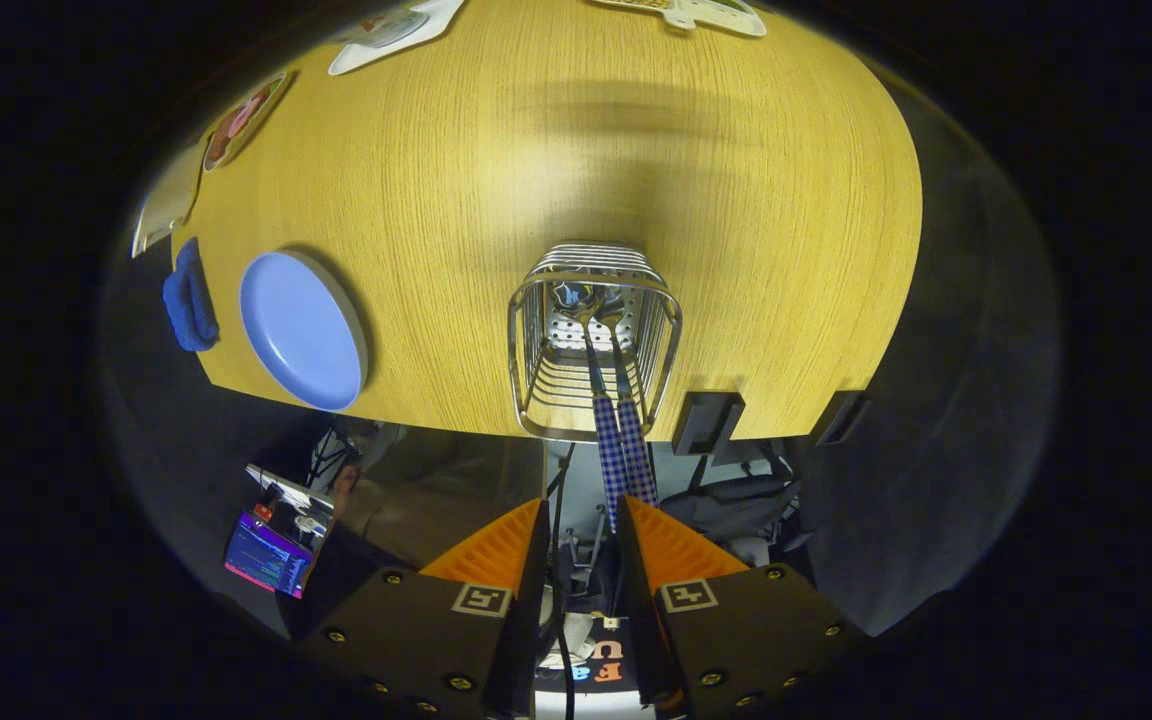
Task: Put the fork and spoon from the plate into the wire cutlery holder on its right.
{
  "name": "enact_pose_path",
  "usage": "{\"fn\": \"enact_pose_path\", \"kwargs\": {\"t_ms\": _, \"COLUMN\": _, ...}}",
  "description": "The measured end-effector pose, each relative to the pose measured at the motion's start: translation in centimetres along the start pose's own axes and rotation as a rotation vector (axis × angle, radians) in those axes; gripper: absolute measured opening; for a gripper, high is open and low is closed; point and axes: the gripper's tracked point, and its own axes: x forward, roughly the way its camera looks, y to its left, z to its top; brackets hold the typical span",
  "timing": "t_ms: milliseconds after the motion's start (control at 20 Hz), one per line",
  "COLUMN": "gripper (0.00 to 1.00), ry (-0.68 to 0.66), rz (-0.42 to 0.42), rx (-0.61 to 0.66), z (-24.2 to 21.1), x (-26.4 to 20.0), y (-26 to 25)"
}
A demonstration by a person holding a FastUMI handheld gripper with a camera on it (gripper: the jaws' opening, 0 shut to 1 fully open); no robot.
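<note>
The gripper [581,520] sits at the bottom centre of the frame, looking down over the near edge of a wooden table [556,150]. Its two fingers stand a narrow gap apart; the checked handles of the fork [608,455] and spoon [636,450] rise side by side just ahead of the fingertips, close to the right finger, and whether that finger touches them cannot be told; nothing is pressed between both fingers. Both pieces of cutlery stand inside the wire cutlery holder [526,330], which is at the centre of the frame near the table's front edge, its open top turned toward the camera and its perforated base visible deep inside, where the metal ends of the fork and spoon rest. To the left of the holder, at middle left of the frame, lies a round blue plate [298,330] with nothing on it, and just beyond it at the table's left edge is a folded blue cloth [188,300]. Flat printed cards [391,30] lie at the far upper left and top of the table. Below the table's edge, at lower left, a lit screen [268,555] glows.
</note>
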Motion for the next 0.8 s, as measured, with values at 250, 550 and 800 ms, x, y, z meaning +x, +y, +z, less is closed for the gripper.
{"fn": "enact_pose_path", "kwargs": {"t_ms": 250, "gripper": 0.39, "ry": -0.159, "rz": -0.049, "rx": -0.038, "z": -1.1, "x": -1.1, "y": 0.1}}
{"fn": "enact_pose_path", "kwargs": {"t_ms": 550, "gripper": 0.40, "ry": -0.520, "rz": -0.076, "rx": -0.091, "z": -2.1, "x": -3.3, "y": 5.0}}
{"fn": "enact_pose_path", "kwargs": {"t_ms": 800, "gripper": 0.40, "ry": -0.906, "rz": -0.046, "rx": -0.070, "z": -2.8, "x": -4.9, "y": 11.2}}
